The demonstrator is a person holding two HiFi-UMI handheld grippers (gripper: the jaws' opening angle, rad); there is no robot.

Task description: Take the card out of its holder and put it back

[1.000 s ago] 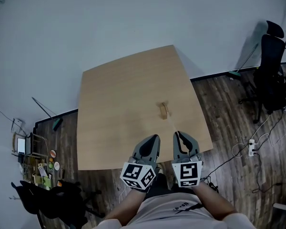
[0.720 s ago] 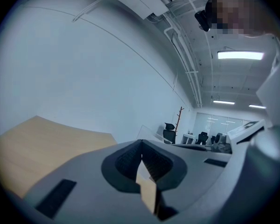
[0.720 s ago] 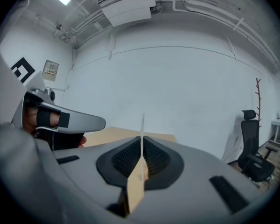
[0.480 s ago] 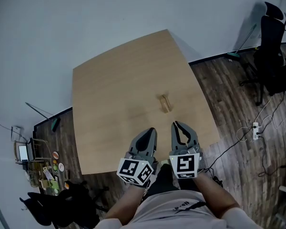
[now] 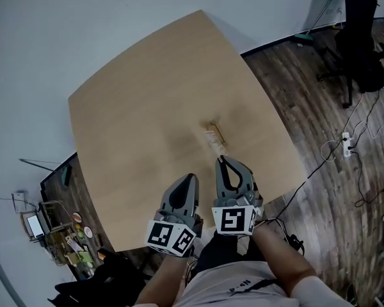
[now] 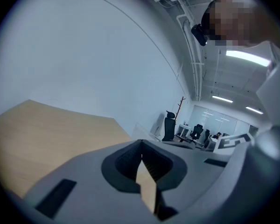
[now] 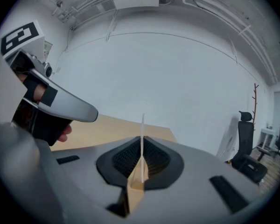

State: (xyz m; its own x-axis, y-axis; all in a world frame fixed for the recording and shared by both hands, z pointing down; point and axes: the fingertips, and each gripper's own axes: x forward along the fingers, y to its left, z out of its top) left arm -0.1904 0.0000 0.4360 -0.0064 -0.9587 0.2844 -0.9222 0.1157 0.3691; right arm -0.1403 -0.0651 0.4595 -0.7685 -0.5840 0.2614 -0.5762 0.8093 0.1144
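On the floor of dark wood planks: pale wooden table, bare apart from the task items.

At the near table edge, both grey two-jaw grippers are side by side, tips pointing across the table.
- left gripper: jaws pressed together, nothing between them. Idle, near the right one but not touching it.
- right gripper: jaws clamped on the thin white card, held edge-on and upright, sticking out past the jaw tips.

Small light-wood holder sits mid-table, just ahead of the right gripper. In the head view the card's free end reaches to just beside the holder. Can't tell if it touches it or is in the slot.

Progress, my read: the card is in the gripper and doesn't look seated, so removal is probably done. Left to do: line the card edge up with the slot, push it in, release. The slot is narrow and the card is thin and floppy, so alignment is the risk.

Versus 1 s ago:
- The head camera has swung; the table sits more diagonal in frame and the grippers are lower-left.
- The right gripper tip is somewhat closer to the holder.
- The holder keeps its spot on the table.
- The left gripper stays alongside the right, same shut state.
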